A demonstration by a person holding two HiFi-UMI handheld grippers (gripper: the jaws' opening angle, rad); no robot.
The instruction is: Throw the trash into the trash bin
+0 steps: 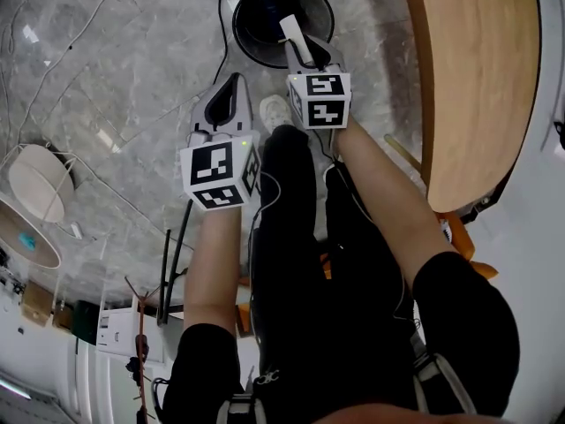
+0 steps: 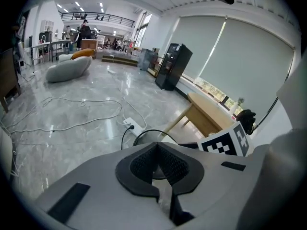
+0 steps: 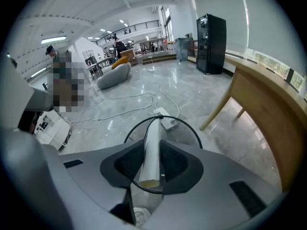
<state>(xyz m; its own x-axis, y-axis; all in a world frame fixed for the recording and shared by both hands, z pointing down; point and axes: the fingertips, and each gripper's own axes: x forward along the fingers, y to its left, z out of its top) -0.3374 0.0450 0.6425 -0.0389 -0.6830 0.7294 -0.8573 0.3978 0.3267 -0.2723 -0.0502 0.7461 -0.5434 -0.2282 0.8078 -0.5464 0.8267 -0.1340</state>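
A black wire-mesh trash bin (image 1: 256, 25) stands on the grey marble floor ahead of the person's feet. My right gripper (image 1: 305, 49) is shut on a white paper tube (image 1: 294, 35), which sticks forward over the bin's mouth. In the right gripper view the tube (image 3: 152, 147) runs up between the pads, with the bin (image 3: 184, 124) right behind it. My left gripper (image 1: 231, 87) hangs to the left of the bin, its jaws together with nothing between them. In the left gripper view its tips (image 2: 156, 146) meet, and the bin's rim (image 2: 144, 132) shows just beyond.
A wooden table (image 1: 477, 78) stands to the right of the bin. A power strip (image 3: 165, 115) and cables lie on the floor behind it. The person's black-clad legs (image 1: 300, 254) are below the grippers. Round white items (image 1: 35, 184) sit at far left.
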